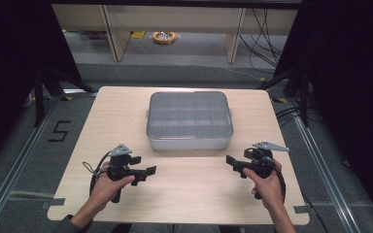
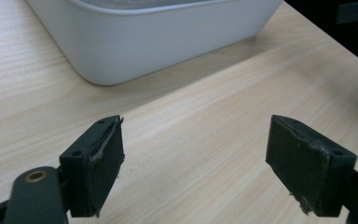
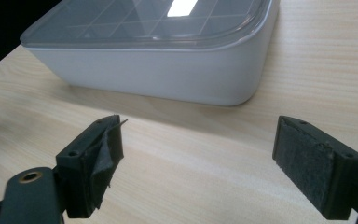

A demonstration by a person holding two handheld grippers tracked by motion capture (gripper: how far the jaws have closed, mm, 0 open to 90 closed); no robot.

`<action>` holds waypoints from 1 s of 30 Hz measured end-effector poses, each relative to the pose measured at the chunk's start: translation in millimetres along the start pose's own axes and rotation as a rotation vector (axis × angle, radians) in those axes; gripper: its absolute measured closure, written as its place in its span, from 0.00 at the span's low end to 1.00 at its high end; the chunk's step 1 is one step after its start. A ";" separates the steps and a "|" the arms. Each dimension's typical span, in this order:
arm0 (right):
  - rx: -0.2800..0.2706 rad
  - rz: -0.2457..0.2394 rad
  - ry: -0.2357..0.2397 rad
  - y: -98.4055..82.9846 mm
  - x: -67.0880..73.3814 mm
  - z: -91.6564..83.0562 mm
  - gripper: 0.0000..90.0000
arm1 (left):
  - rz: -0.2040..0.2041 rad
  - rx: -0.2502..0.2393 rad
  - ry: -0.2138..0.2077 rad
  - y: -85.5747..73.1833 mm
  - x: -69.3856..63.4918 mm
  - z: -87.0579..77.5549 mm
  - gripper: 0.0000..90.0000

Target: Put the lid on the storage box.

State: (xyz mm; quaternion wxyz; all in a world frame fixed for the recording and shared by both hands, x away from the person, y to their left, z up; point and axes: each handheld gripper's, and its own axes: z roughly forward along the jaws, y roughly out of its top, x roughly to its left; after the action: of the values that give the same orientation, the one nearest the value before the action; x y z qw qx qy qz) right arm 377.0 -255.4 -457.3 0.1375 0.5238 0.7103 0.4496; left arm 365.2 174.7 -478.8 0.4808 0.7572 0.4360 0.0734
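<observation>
A pale wood table (image 1: 126,121) is set on grey floor (image 1: 9,145) between dark curtains, with a white lidded compartment box (image 1: 190,120) parked around 12 o'clock, while the left gripper (image 1: 145,171) at 8 and the right gripper (image 1: 230,160) at 4 are held wide open, empty.

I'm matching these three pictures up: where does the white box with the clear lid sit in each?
High view: the box lies mid-table, beyond both grippers.
Left gripper view: top, its white wall and rounded corner beyond the open jaws.
Right gripper view: top, its wall and gridded lid.
Shared landmark: the pale wooden table under it.
</observation>
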 end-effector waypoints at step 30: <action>0.051 -0.084 0.097 -40.8 30.7 -13.5 0.19 | 0.089 0.044 -0.024 -33.8 -24.6 -17.9 0.20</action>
State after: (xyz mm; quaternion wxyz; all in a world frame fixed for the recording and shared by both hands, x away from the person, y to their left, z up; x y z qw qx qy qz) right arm 330.1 -237.3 -473.2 0.1083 0.4745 0.7488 0.4499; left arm 320.8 173.9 -488.5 0.4657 0.7870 0.3975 0.0762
